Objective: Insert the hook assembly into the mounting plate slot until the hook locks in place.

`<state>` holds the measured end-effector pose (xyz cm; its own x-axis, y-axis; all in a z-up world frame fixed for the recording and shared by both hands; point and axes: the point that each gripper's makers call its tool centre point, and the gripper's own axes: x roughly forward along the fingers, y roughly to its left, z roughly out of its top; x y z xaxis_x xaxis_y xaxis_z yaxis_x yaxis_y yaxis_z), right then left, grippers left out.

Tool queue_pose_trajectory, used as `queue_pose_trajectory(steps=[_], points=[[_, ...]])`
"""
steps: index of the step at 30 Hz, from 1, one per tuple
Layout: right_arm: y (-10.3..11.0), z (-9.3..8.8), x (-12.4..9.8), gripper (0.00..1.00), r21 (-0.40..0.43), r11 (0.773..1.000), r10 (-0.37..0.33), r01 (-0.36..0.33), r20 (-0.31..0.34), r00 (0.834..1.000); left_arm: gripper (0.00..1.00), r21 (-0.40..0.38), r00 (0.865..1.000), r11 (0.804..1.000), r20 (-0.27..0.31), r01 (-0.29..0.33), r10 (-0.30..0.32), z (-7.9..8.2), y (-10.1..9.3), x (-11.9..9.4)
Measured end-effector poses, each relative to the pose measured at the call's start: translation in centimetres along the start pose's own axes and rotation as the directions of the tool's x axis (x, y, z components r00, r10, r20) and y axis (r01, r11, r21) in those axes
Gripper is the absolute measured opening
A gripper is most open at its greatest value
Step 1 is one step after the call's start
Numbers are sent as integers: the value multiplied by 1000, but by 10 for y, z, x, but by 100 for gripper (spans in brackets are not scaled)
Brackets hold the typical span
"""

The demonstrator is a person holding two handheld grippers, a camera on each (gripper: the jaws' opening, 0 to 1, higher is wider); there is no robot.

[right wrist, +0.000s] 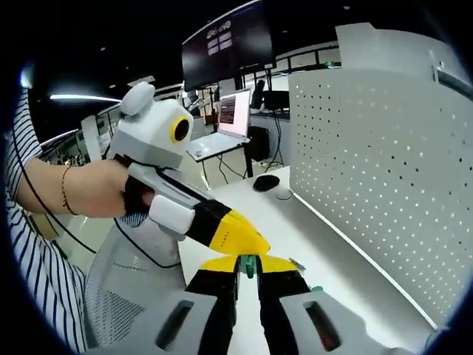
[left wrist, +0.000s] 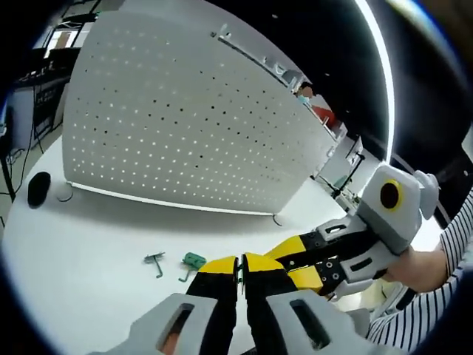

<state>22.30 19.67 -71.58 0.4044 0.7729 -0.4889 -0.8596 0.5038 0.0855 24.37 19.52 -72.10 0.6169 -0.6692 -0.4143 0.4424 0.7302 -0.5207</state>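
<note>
Hook assembly in right claw; no legible writing.

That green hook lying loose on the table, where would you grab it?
Judging by eye: the green hook lies flat on the white table, apart from the metal key. Come from above and pinch across its green block, the bulkiest part; its thin stem offers less to hold.

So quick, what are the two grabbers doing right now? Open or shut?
Left gripper: shut; a thin green sliver shows between its tips, too small to identify.
Right gripper: shut on a small green part, likely the hook.
</note>
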Motion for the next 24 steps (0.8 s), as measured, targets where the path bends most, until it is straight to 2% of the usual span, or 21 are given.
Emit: queue_pose_trajectory(steps=[2, 4, 10, 15, 18, 21, 24], points=[[1, 0, 0, 4, 6, 1000, 7, -7, 2, 1000, 2, -12, 1000, 1000, 3, 0, 0, -1, 1, -1], [1, 0, -1, 3, 86, 996, 9, -9, 3, 1000, 2, -34, 1000, 999, 11, 8, -7, 0, 1, -2], [2, 4, -1, 1, 47, 999, 5, -5, 8, 1000, 2, -52, 1000, 999, 30, 11, -9, 2, -3, -4], [2, 3, 0, 1, 74, 997, 15, -15, 2, 1000, 2, -46, 999, 999, 37, 12, -11, 1, -4, -6], [4, 3, 0, 1, 79, 997, 18, -18, 3, 1000, 3, -10, 998, 1000, 58, 17, -16, 1, -5, -9], [7, 4, 0, 1, 109, 994, 26, -26, 5, 1000, 3, -25, 997, 999, 72, 32, -30, 1, -2, -11], [8, 5, -1, 0, 105, 994, 32, -33, 11, 999, 4, -26, 995, 999, 94, 42, -39, 3, -3, -14]])
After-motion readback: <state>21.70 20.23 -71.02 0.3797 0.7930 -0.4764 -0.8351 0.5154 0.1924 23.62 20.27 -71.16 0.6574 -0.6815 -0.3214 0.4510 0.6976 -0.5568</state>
